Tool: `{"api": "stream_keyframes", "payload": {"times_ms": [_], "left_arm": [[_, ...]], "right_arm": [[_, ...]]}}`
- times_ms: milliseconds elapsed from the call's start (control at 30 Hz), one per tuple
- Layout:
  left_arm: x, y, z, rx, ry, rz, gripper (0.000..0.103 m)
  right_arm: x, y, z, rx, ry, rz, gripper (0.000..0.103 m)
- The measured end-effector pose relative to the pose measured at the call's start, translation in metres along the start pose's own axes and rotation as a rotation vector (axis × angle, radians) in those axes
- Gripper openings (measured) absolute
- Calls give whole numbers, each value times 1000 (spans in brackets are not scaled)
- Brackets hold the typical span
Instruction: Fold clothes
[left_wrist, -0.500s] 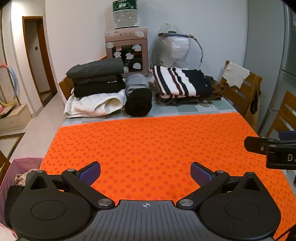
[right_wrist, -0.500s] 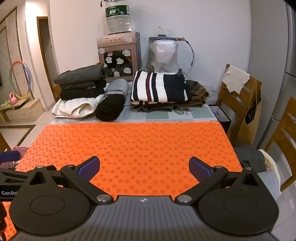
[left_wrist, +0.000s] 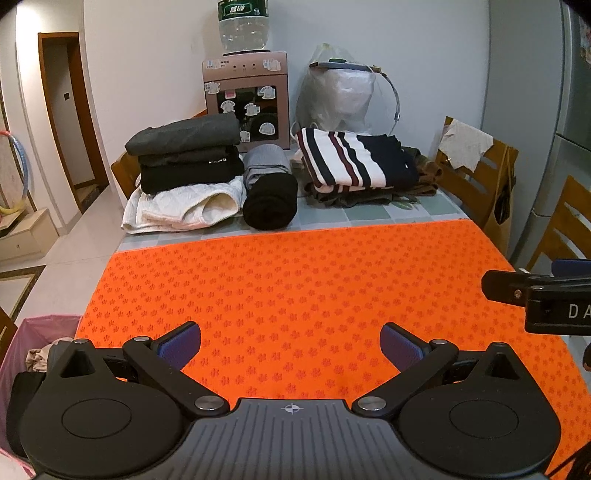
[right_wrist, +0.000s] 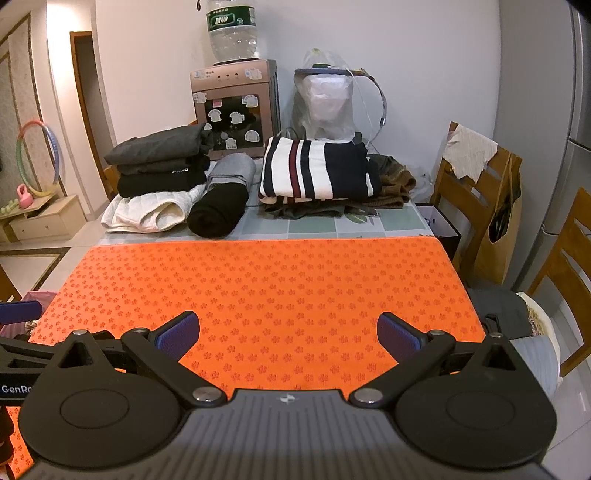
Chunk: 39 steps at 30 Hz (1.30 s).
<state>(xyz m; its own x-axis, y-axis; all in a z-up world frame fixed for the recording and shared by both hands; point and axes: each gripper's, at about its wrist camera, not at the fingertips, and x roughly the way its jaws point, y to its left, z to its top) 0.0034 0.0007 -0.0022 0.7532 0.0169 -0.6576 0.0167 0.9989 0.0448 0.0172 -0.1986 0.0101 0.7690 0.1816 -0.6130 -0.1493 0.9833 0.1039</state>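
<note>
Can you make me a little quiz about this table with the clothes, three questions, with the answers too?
1. True or false: both grippers are holding clothes.
2. What lies between the white quilted garment and the striped sweater?
3. Which covers the near part of the table? A) orange mat B) blue towel C) newspaper

Key:
1. False. The left gripper and right gripper are open and empty.
2. A rolled grey and black garment.
3. A, the orange mat.

Left gripper (left_wrist: 290, 343) jaws wide, empty; right gripper (right_wrist: 288, 334) likewise; both angled downward
</note>
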Motion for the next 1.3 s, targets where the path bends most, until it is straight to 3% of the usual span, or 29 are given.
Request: {"api": "stream_keyframes", "payload": {"times_ms": [1300], "left_arm": [[8, -1, -3, -3, 40, -16, 103]], "right_arm": [[5, 2, 3, 11, 33, -29, 103]]}}
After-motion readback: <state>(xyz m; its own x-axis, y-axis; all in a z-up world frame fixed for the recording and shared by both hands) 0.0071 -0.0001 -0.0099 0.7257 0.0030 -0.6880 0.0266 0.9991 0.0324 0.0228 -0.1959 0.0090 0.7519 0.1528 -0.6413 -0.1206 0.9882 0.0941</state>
